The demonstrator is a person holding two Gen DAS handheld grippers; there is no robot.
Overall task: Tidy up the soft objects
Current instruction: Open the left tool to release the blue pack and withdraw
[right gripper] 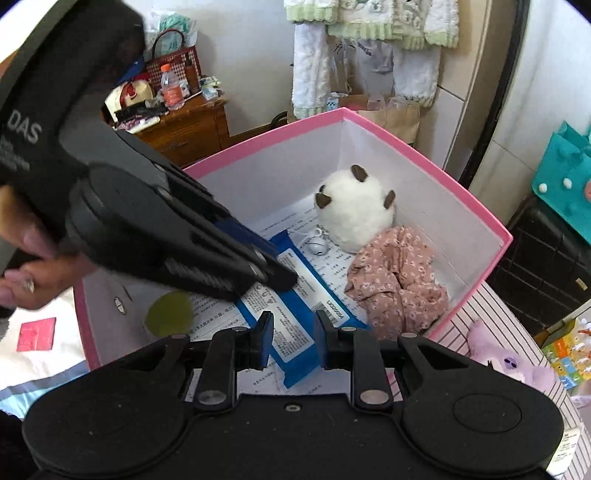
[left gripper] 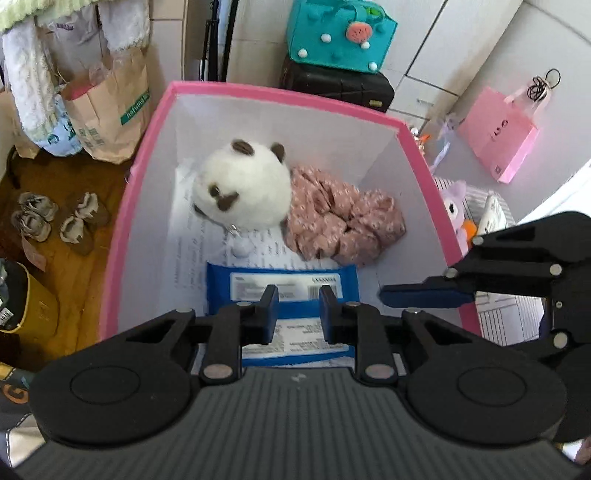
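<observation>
— So, where are the soft things sitting?

— A white plush [left gripper: 240, 188] with brown ears is lying at the middle of the left wrist view, inside the pink box [left gripper: 280, 90]. A pink floral cloth [left gripper: 343, 221] is bunching up against its right side, touching it. Both are resting on a printed sheet [left gripper: 192, 236] lining the box floor.

— And the left claw [left gripper: 299, 314]?

— It is pointing down into the box at lower centre, its jaws drawn in to a narrow gap. Its tips are sitting right at a blue packet [left gripper: 221, 284] that is lying just below the plush in the frame. Whether they are actually pinching the packet, I cannot tell.

— The right claw [right gripper: 293, 339]?

— It is hanging at the bottom centre of its own view, above the same packet, jaws standing slightly apart and gripping nothing.

— Anything outside the box?

— A purple plush [left gripper: 456, 206] is peeking in just past the right wall, a teal felt bag [left gripper: 340, 33] is sitting at top centre, and small shoes [left gripper: 55, 221] are lying at the left.
</observation>
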